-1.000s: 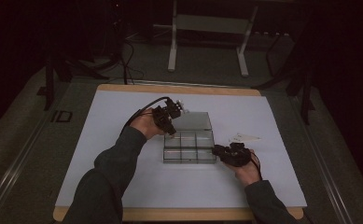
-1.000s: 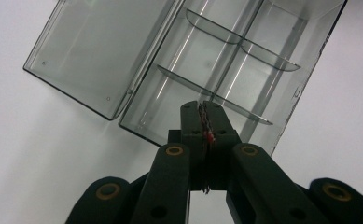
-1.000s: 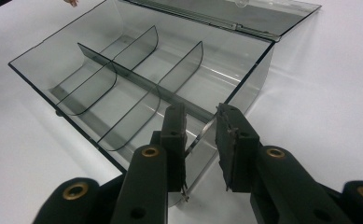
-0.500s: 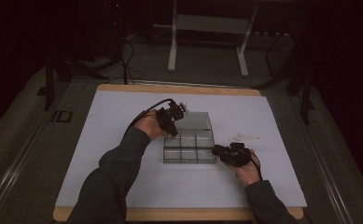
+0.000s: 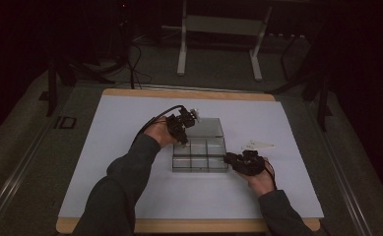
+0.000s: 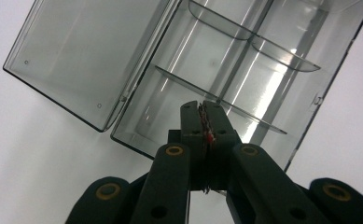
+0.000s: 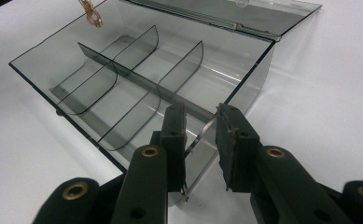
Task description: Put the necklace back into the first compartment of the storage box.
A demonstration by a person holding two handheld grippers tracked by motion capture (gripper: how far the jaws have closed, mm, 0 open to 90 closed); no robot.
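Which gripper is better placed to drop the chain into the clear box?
Left. The left gripper is shut on the chain, hanging over the clear box and its open compartments. The right gripper clamps the box's corner wall, steadying it.

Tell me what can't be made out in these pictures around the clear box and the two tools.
- Left tool, left gripper view: a thin chain with a red bit sits pinched between shut jaws; its length is hidden by them.
- Right tool, right gripper view: jaws straddle the clear box wall; pad contact is unclear.
- High view: the pale item on the table is too small to identify.
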